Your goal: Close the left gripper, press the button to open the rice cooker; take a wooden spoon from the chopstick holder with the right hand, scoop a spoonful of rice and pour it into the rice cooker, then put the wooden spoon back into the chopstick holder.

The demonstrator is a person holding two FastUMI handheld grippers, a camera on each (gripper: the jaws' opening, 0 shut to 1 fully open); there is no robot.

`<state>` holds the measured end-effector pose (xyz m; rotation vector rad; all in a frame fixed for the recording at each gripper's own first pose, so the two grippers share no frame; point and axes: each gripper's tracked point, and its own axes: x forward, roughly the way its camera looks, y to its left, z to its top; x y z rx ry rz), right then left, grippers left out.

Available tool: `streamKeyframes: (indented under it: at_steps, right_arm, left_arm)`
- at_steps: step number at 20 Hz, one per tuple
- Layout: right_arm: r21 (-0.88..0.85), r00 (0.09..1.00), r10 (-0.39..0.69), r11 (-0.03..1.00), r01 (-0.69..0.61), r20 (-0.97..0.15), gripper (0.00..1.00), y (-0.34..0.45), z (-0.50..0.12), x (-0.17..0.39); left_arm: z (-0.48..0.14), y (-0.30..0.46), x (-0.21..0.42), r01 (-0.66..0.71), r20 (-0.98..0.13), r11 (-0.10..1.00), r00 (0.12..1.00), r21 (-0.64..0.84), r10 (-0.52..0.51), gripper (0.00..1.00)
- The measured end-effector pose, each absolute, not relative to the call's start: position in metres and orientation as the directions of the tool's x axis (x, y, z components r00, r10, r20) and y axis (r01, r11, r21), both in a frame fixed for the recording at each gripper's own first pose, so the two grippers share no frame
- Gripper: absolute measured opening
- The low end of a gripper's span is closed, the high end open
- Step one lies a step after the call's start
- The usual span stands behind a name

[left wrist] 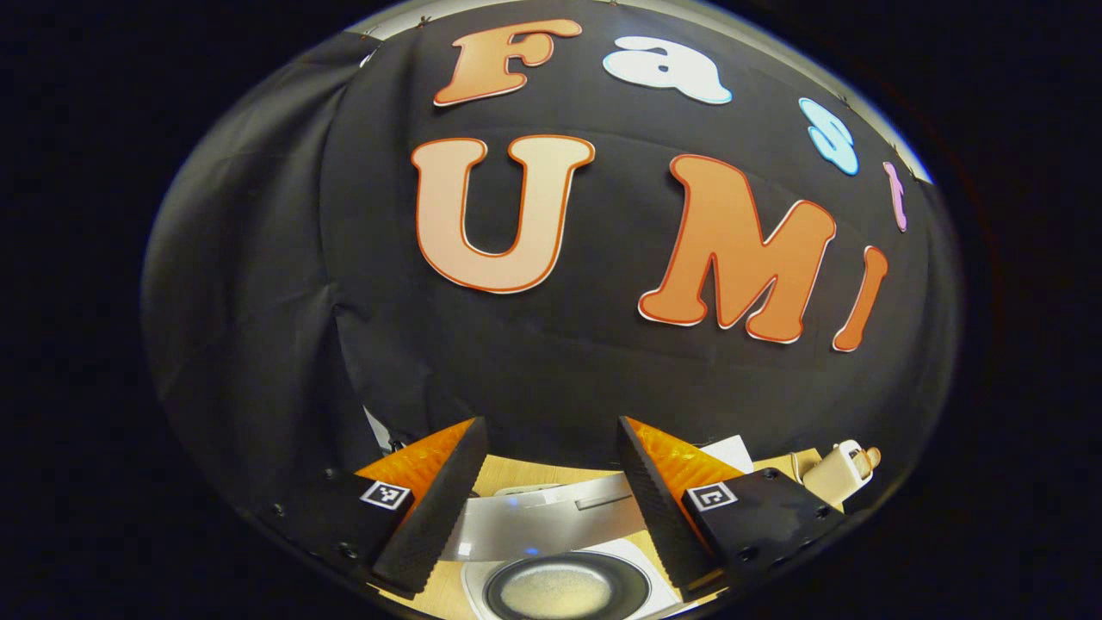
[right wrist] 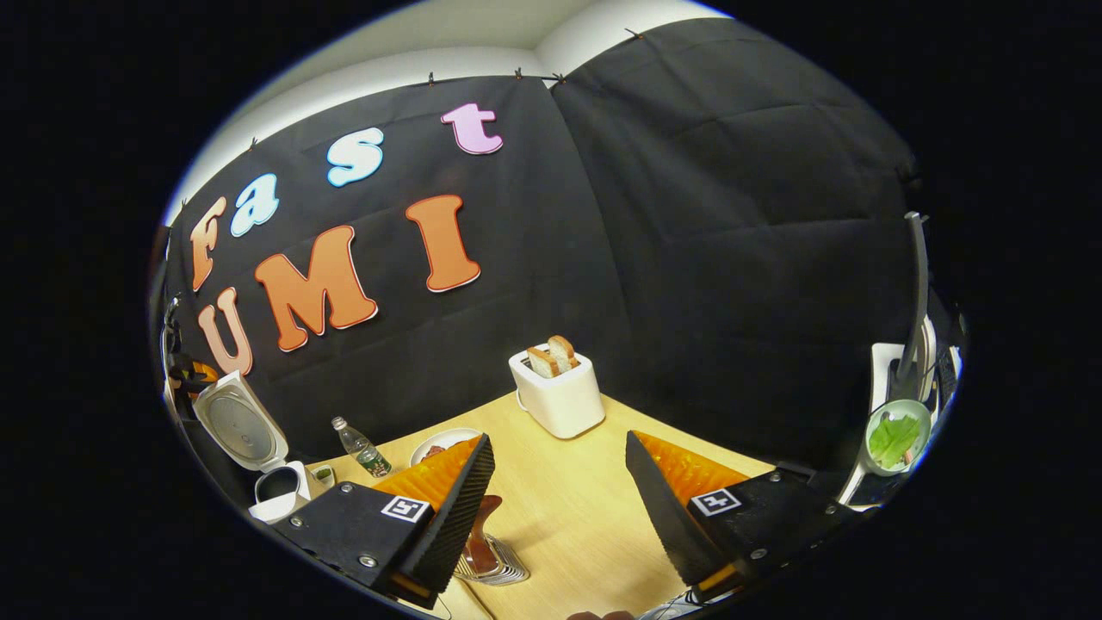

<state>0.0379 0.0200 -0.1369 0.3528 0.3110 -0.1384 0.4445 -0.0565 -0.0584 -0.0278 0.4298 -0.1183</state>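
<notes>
Left gripper is up over the rice cooker, pitched so its camera looks mostly at the booth wall; fingers spread wide, nothing between them. Below and between the fingers: the cooker's lid is raised, standing up at the far side, and the dark inner pot sits open with a pale layer of rice in the bottom. Cooker stands on the wooden table. Off to the right edge of the left gripper view, a white toaster with bread poking out.

Right gripper hovers above the table, level-ish, aimed toward the wall corner. Fingers wide apart, gripping nothing. Just beside its left finger, partly hidden by it, a wire chopstick holder with the wooden spoon standing in it, handle up; spoon not touched by either finger.

Right gripper view also has the rice cooker far left with lid swung up, a small plastic bottle near it, a white plate with something reddish behind the left finger, the toaster with two bread slices near the back wall, and at far right a bowl of green leaves.
</notes>
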Motion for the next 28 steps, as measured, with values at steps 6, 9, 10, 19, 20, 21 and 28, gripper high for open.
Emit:
streamKeyframes:
  at_steps: [6,9,10,19,20,21,28]
  right_arm:
    - [0.274,0.967,-0.001,0.959,0.072,-0.253,0.95,0.042,-0.095,0.027]
    - [0.239,0.971,0.06,0.971,-0.003,-0.232,0.95,0.061,-0.086,0.019]
    - [0.227,0.969,0.084,0.973,-0.03,-0.231,0.95,0.069,-0.086,0.015]
    - [0.216,0.935,0.201,0.966,-0.14,-0.293,0.95,0.111,-0.108,-0.015]
    - [0.212,0.932,0.203,0.967,-0.142,-0.302,0.95,0.112,-0.111,-0.019]
    - [0.21,0.928,0.204,0.967,-0.142,-0.311,0.95,0.112,-0.114,-0.021]
    - [0.217,0.913,0.186,0.97,-0.111,-0.364,0.95,0.105,-0.134,-0.034]
  left_arm:
    - [-0.065,-0.071,0.396,0.17,-0.438,0.981,0.877,-0.098,-0.196,1.0]
    - [-0.084,-0.085,0.355,0.215,-0.472,0.969,0.847,-0.12,-0.246,1.0]
    - [-0.09,-0.088,0.343,0.221,-0.469,0.968,0.847,-0.118,-0.251,1.0]
    - [-0.222,-0.092,0.231,0.249,-0.539,0.969,0.816,0.003,-0.208,1.0]
    - [-0.233,-0.092,0.228,0.247,-0.551,0.969,0.812,0.026,-0.192,1.0]
    - [-0.242,-0.093,0.224,0.24,-0.558,0.97,0.81,0.036,-0.18,1.0]
    - [-0.269,-0.093,0.226,0.224,-0.58,0.973,0.8,0.05,-0.155,1.0]
